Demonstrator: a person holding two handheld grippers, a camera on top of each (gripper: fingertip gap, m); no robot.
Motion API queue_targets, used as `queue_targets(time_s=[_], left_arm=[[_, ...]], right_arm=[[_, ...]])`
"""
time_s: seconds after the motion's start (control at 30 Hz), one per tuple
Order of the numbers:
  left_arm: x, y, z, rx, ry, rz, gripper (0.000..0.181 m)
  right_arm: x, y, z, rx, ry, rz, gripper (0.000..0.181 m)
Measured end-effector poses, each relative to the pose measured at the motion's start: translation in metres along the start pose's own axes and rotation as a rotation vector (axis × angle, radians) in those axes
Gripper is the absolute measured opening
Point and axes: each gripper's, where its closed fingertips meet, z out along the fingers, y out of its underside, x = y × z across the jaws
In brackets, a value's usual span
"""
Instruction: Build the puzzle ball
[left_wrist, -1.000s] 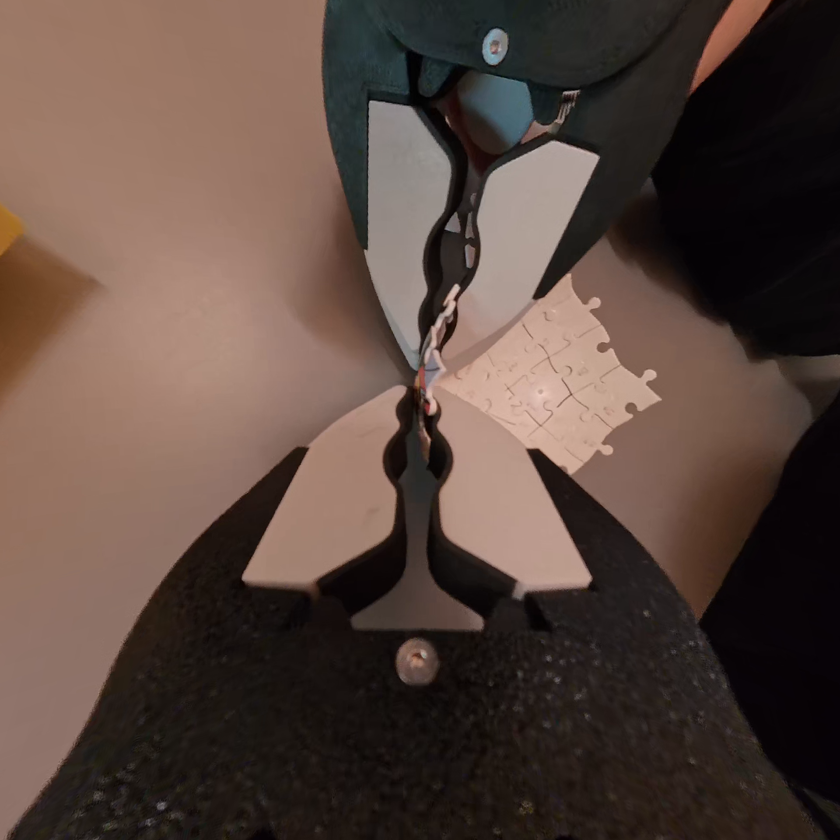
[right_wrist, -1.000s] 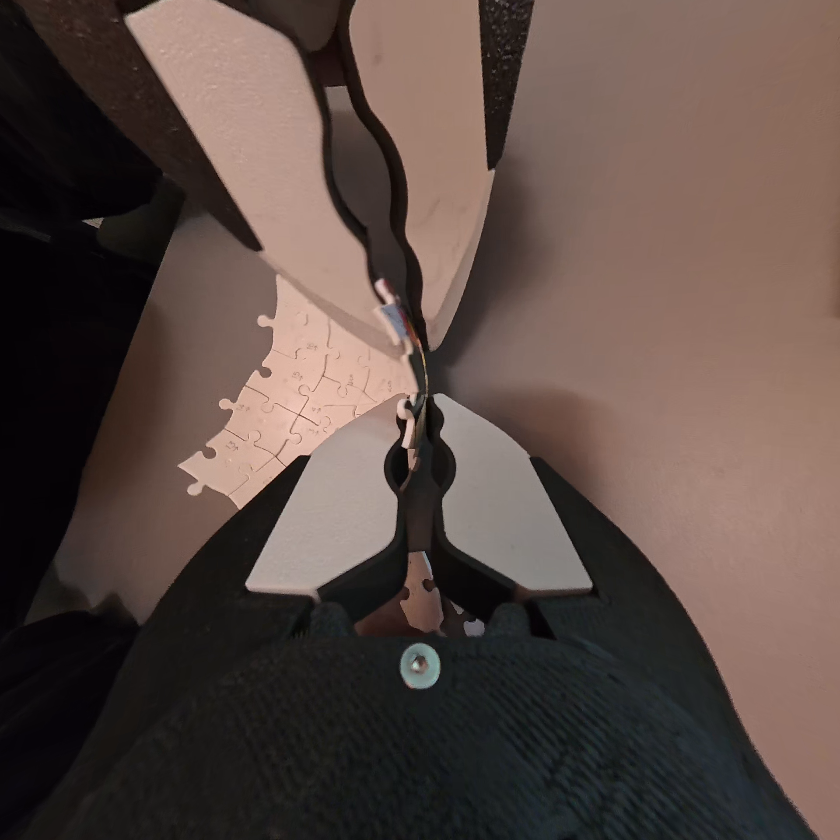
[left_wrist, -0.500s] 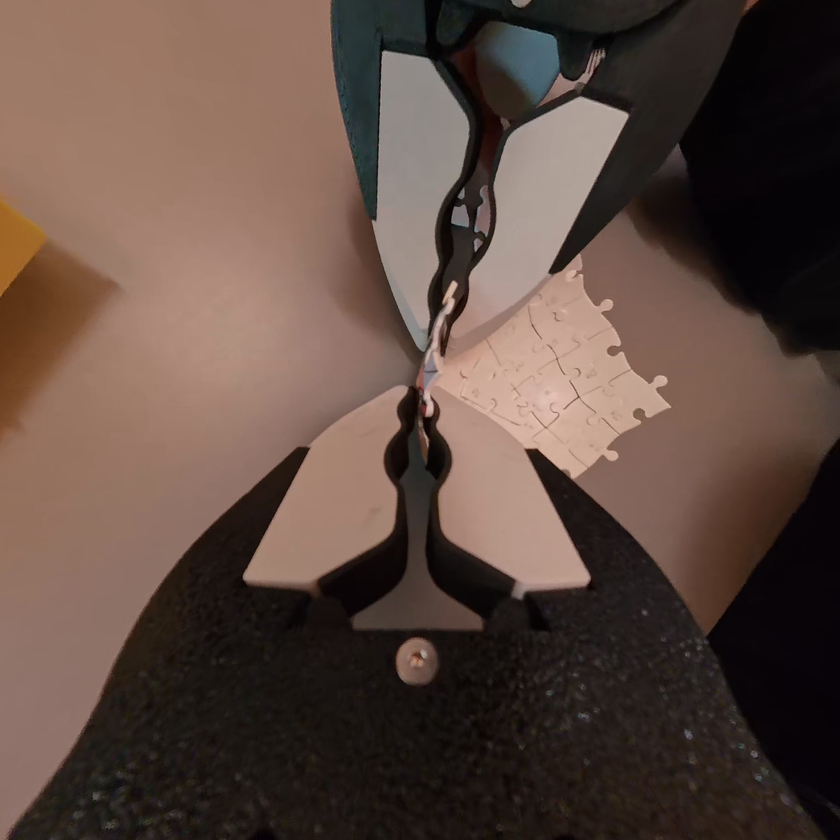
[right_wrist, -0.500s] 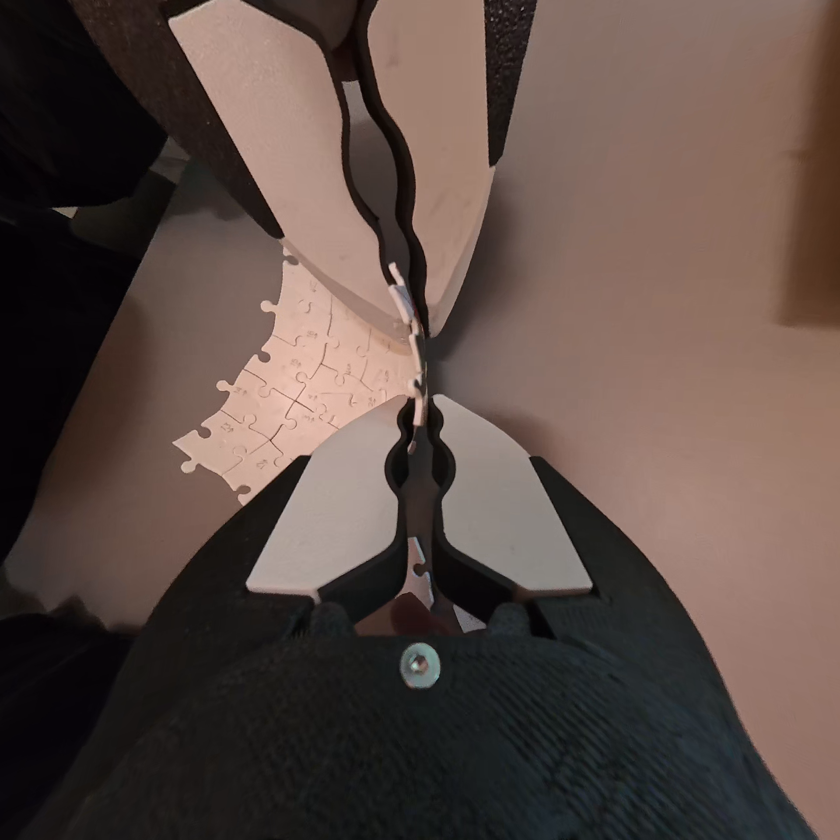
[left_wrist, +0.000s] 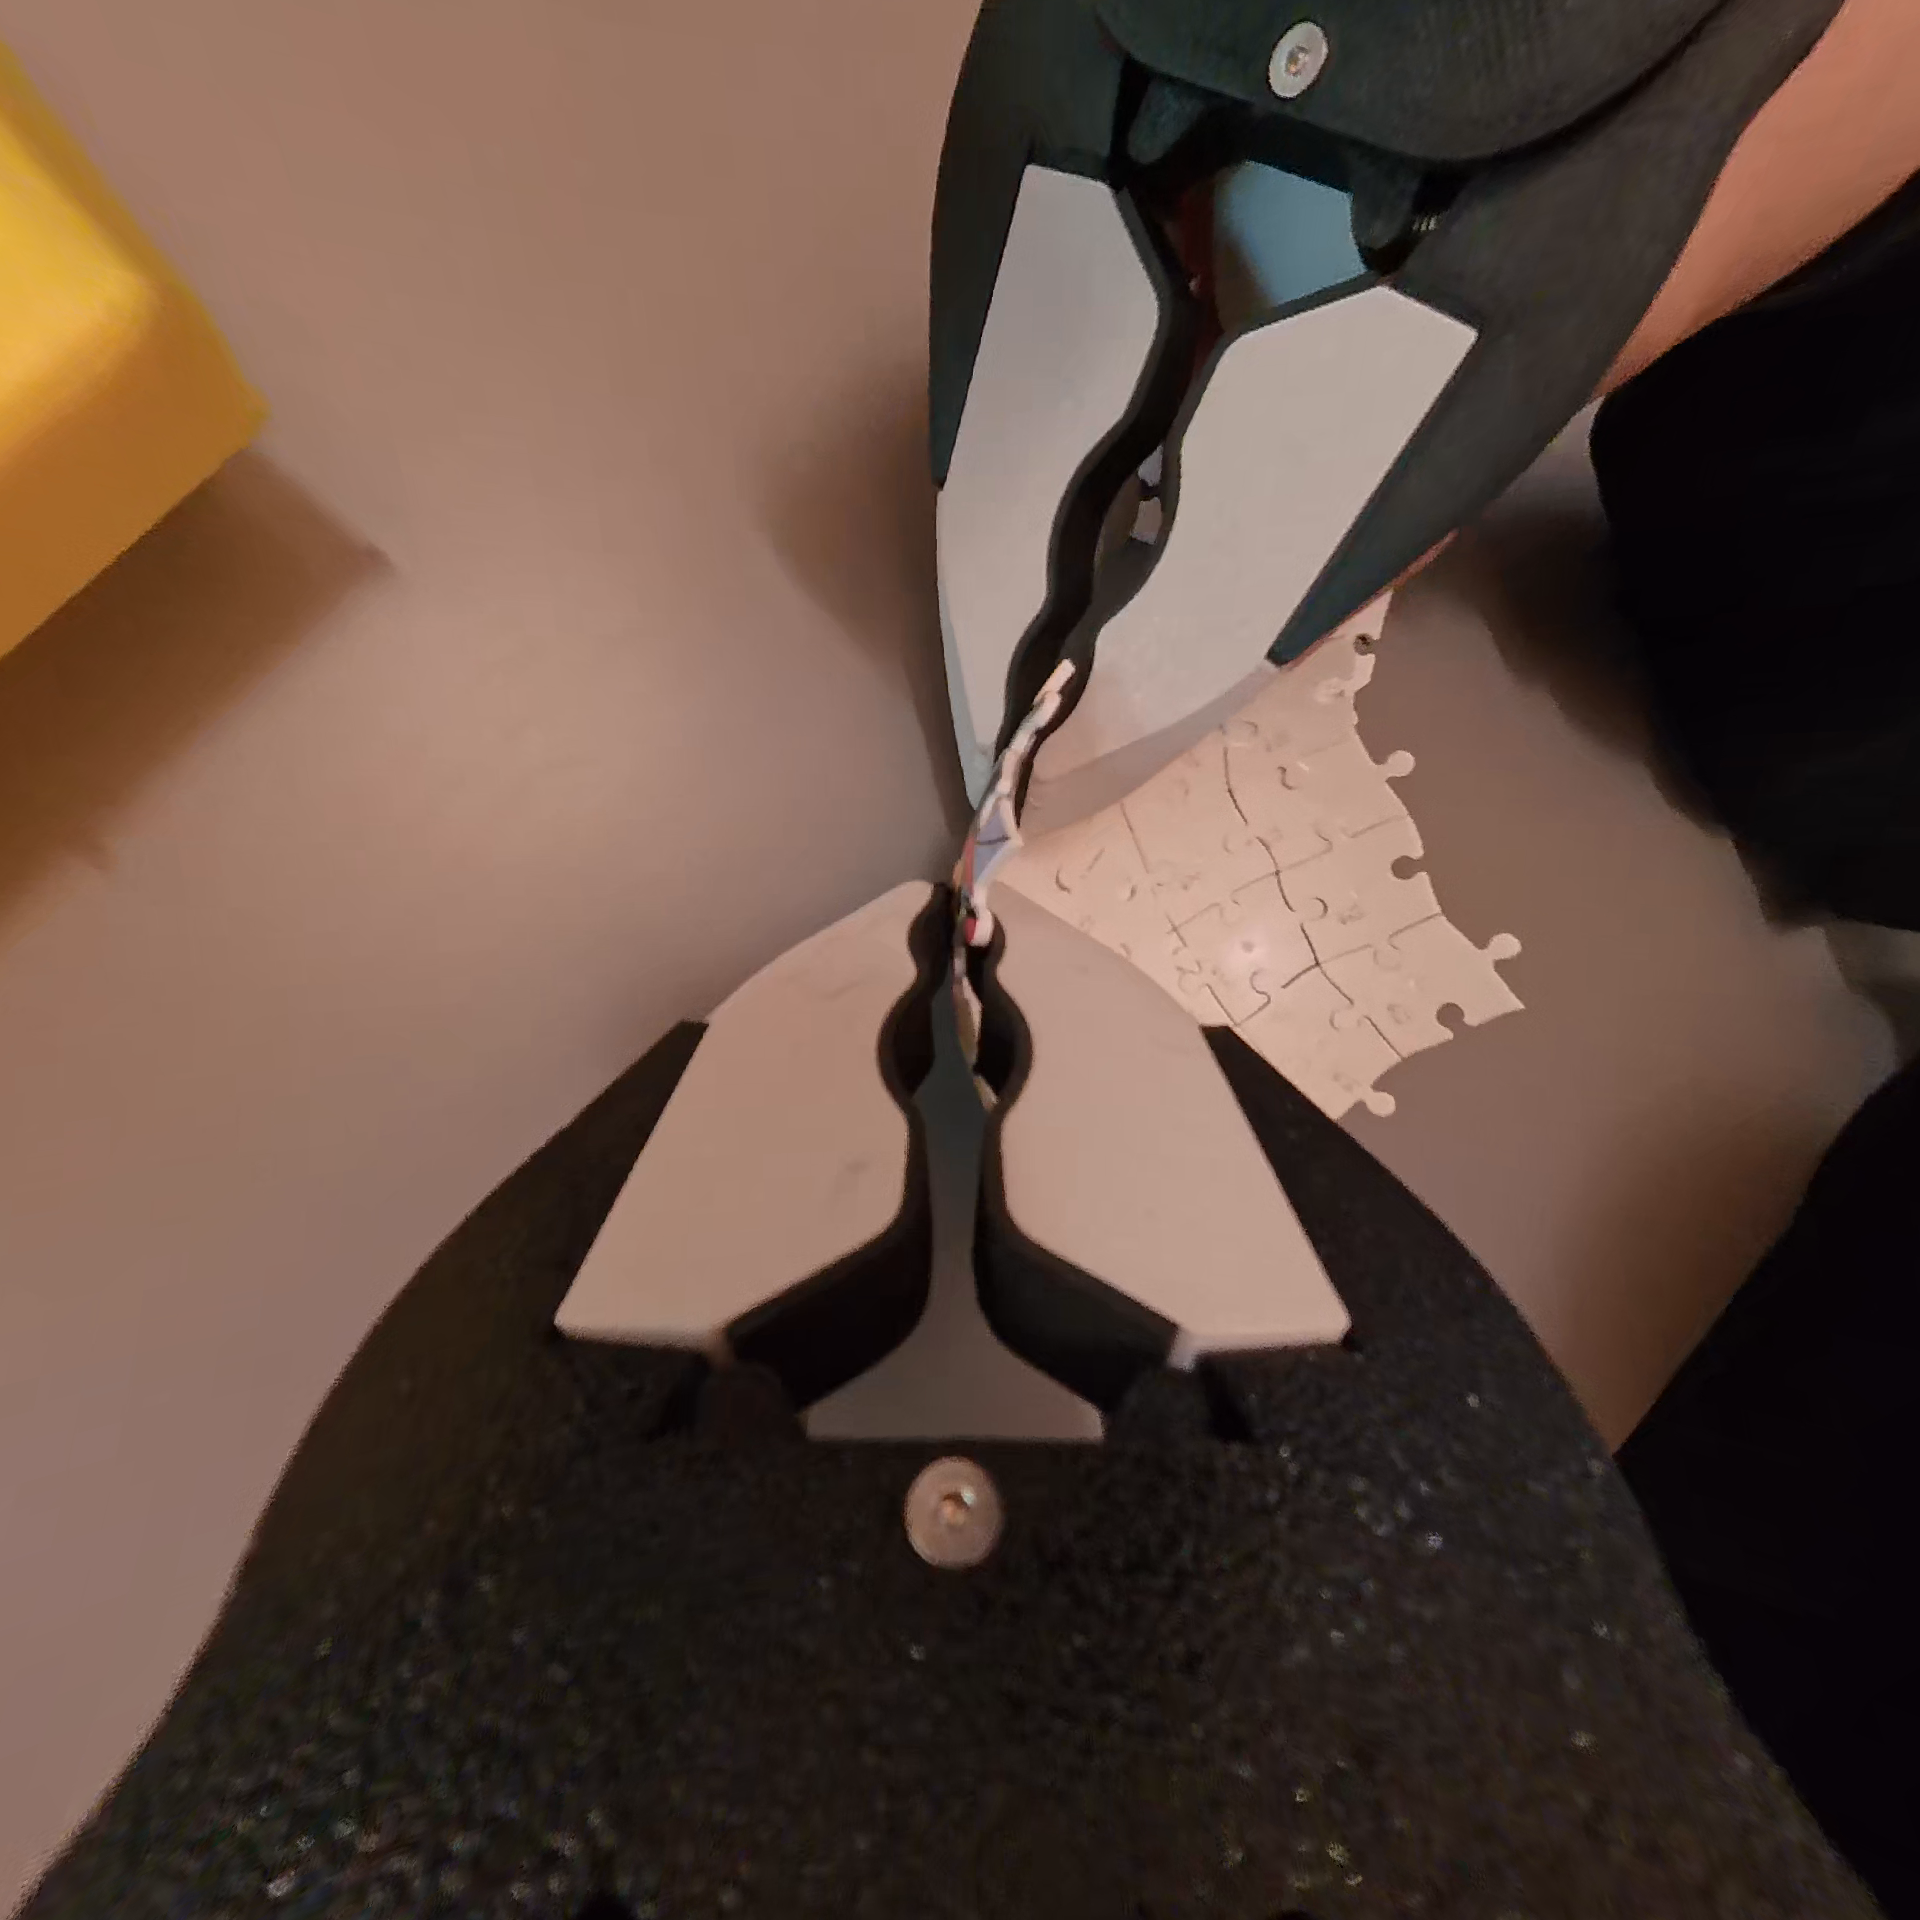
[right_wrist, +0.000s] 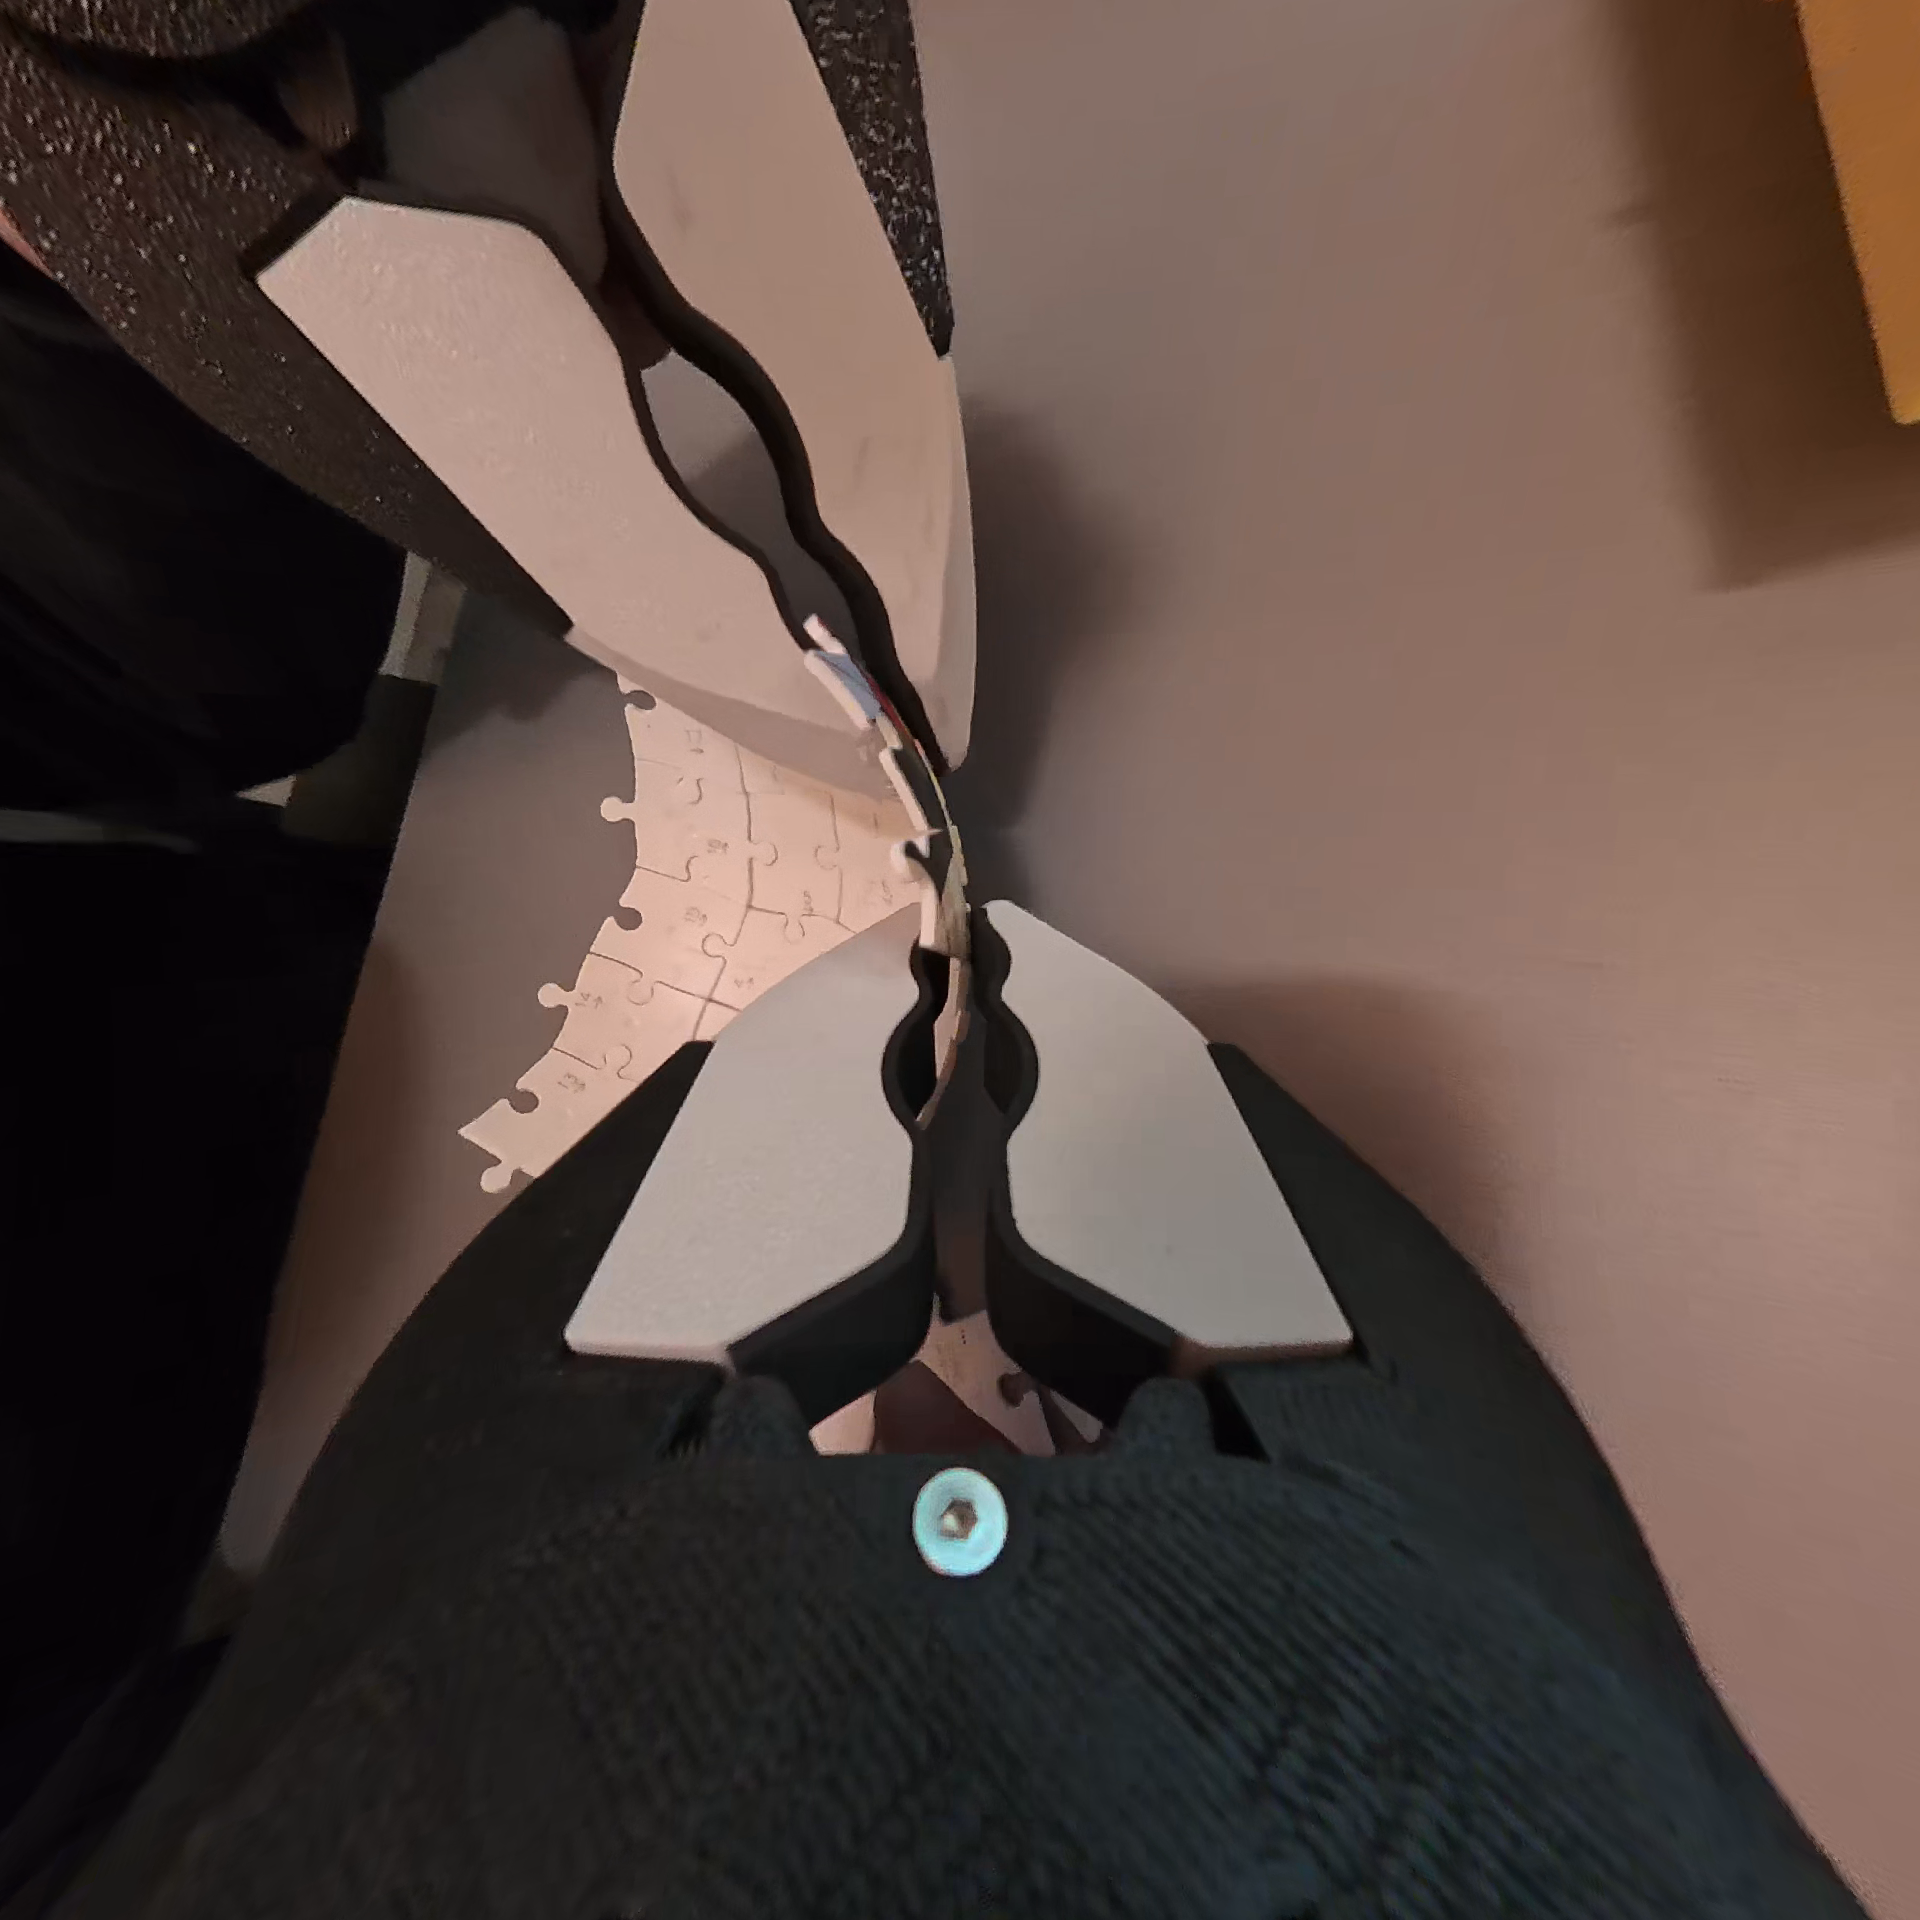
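Note:
My left gripper (left_wrist: 961, 914) and my right gripper (right_wrist: 951, 925) meet tip to tip above a beige table. Each is shut on the edge of a strip of joined puzzle pieces (left_wrist: 1023, 748), seen edge-on with coloured print on one face. The strip also shows in the right wrist view (right_wrist: 914, 790). A pale curved sheet of joined pieces (left_wrist: 1299, 904), blank side towards me, spreads out from the gripped line. It shows in the right wrist view (right_wrist: 707, 883) too. It seems joined to the held strip. In the right wrist view the left gripper (right_wrist: 935, 748) comes in from above.
A yellow block (left_wrist: 83, 364) stands on the table at the left; it is at the upper right edge in the right wrist view (right_wrist: 1870, 208). A person's dark clothing (left_wrist: 1766, 623) fills the right side. The table (left_wrist: 520, 727) is bare beige. The grippers are tip to tip, or close to it. From either gripper's tips it is about 12 centimeters to the yellow block (left_wrist: 83, 364).
Both grippers have shifted together with the puzzle sheet between them. The yellow block has come further into both views. Both grips look unchanged.

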Motion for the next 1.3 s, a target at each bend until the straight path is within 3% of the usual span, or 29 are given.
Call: queue_targets(time_s=[0.2,0.27,0.43,0.57,1.3], left_arm=[[-0.001,0.0,0.0,0.012,0.02,-0.002,0.001],[0.0,0.0,0.0,0.011,0.021,0.002,0.001],[0.002,0.0,0.001,0.002,0.021,0.01,0.001],[0.0,-0.001,0.002,0.02,0.014,-0.006,0.002],[-0.003,-0.002,0.005,0.05,0.048,-0.018,0.001]], right_arm=[[0.001,0.0,0.001,-0.006,0.019,-0.056,0.005],[0.005,-0.003,-0.003,-0.007,0.066,-0.109,0.015],[-0.001,-0.012,-0.01,0.043,0.075,-0.174,0.003],[0.001,-0.011,-0.008,0.044,0.066,-0.119,0.003],[0.009,-0.006,-0.006,0.017,0.131,-0.245,0.008]])
